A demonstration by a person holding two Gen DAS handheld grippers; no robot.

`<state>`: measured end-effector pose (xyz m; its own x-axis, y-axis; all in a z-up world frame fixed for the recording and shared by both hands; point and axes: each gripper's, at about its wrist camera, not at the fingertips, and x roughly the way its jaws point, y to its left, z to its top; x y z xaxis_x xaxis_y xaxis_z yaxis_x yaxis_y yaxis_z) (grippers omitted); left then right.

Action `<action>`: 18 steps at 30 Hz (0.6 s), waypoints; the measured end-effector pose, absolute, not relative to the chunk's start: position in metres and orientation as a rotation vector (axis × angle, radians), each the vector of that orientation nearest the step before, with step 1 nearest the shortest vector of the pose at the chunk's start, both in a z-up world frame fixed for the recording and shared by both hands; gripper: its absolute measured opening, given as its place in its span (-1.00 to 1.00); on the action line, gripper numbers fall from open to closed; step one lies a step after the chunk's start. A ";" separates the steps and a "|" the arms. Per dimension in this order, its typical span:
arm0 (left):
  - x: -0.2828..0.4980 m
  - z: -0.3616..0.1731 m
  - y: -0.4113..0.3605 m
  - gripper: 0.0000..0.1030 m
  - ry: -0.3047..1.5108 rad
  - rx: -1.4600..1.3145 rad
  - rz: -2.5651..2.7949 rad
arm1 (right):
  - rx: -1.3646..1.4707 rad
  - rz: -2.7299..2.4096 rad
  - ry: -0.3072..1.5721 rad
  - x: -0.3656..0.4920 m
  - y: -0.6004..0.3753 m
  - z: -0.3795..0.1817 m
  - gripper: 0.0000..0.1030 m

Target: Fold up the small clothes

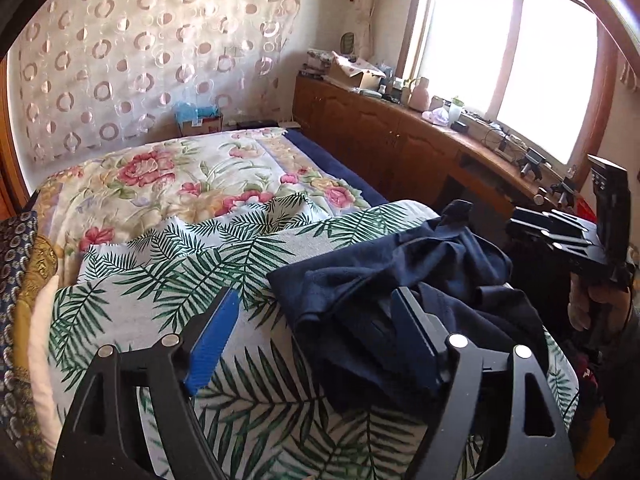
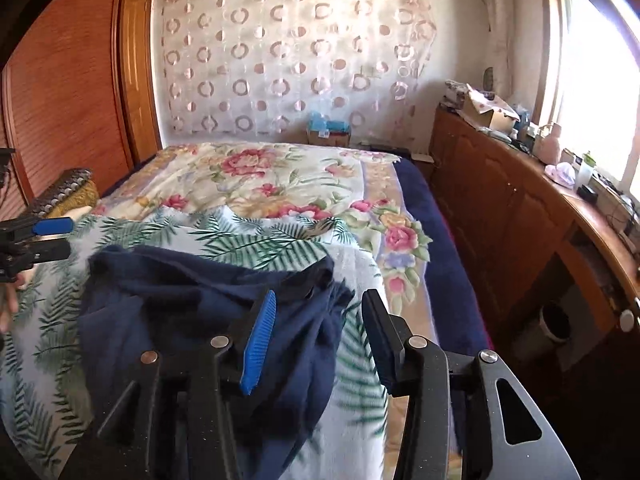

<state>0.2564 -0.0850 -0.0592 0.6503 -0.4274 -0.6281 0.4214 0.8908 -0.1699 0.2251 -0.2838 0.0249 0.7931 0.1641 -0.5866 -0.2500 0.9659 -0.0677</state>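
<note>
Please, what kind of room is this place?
Most likely a home bedroom: a bed with a floral cover fills the middle, a long wooden cabinet with household clutter runs under a bright window, and a curtain hangs behind.

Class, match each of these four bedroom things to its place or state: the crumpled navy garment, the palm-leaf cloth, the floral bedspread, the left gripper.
1 crumpled navy garment
2 palm-leaf printed cloth
3 floral bedspread
4 left gripper

a open, holding nothing
b lying unfolded on the leaf print
c covering the far bed
d under the garment

Pairs: 1b, 2d, 3c, 4a
</note>
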 end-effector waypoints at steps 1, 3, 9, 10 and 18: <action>0.249 -0.057 -0.082 0.54 0.707 -0.009 -0.481 | -0.136 0.246 0.615 0.209 -0.281 0.028 -0.09; 0.234 -0.055 -0.077 0.54 0.690 -0.010 -0.479 | -0.131 0.275 0.614 0.177 -0.277 0.029 -0.09; 0.199 -0.057 -0.067 0.54 0.686 0.003 -0.490 | -0.126 0.296 0.667 0.104 -0.257 0.022 -0.09; 0.195 -0.057 -0.066 0.54 0.686 0.003 -0.492 | -0.122 0.305 0.671 0.092 -0.253 0.020 -0.09; 0.152 -0.052 -0.054 0.54 0.652 0.003 -0.466 | -0.109 0.363 0.716 0.049 -0.246 0.012 -0.09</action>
<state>0.1525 -0.0539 -0.0517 0.6960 -0.4164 -0.5849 0.4182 0.8973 -0.1411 0.0491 -0.2455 0.0115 0.6951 0.2872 -0.6591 -0.3612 0.9321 0.0253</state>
